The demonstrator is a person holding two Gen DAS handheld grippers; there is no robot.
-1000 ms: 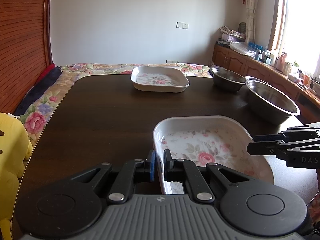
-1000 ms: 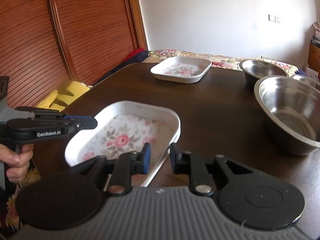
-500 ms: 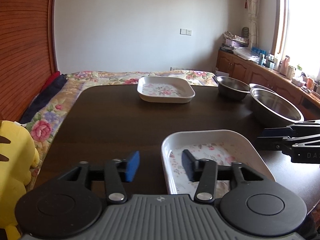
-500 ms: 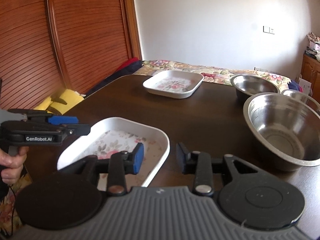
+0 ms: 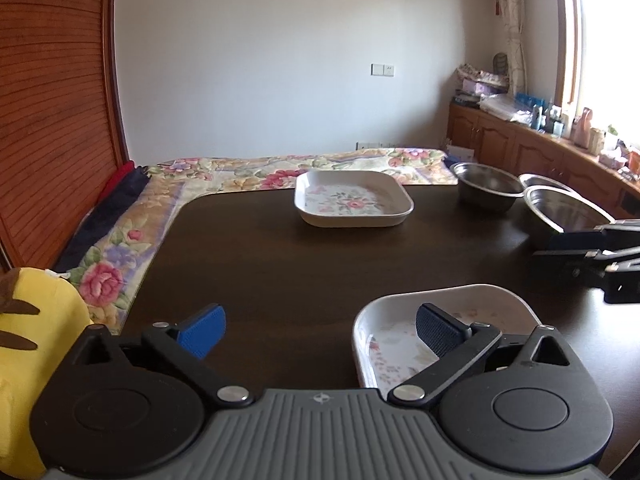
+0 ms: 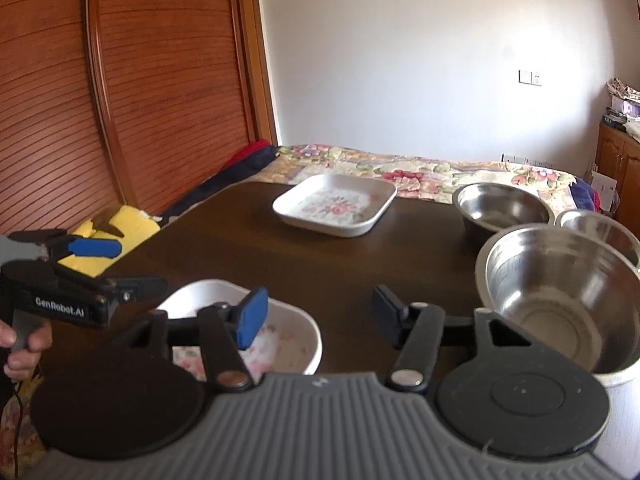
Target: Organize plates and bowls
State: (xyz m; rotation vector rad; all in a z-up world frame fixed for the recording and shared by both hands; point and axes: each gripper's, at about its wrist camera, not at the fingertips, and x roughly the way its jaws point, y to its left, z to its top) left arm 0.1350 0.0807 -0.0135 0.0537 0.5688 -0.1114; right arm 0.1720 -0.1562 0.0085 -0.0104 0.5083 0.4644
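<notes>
Both grippers, left (image 5: 320, 326) and right (image 6: 316, 314), gape wide and empty over the near floral plate (image 5: 404, 320) at lower frame; the next grasp should pinch its rim squarely.

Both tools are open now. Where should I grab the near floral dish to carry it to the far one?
Take the near floral dish by its raised rim at the near left corner, left tool coming in from the front with one finger inside the wall and one outside. The shallow, upright wall offers a thin lip to pinch. The far floral dish sits flat and open, ready for stacking.
</notes>
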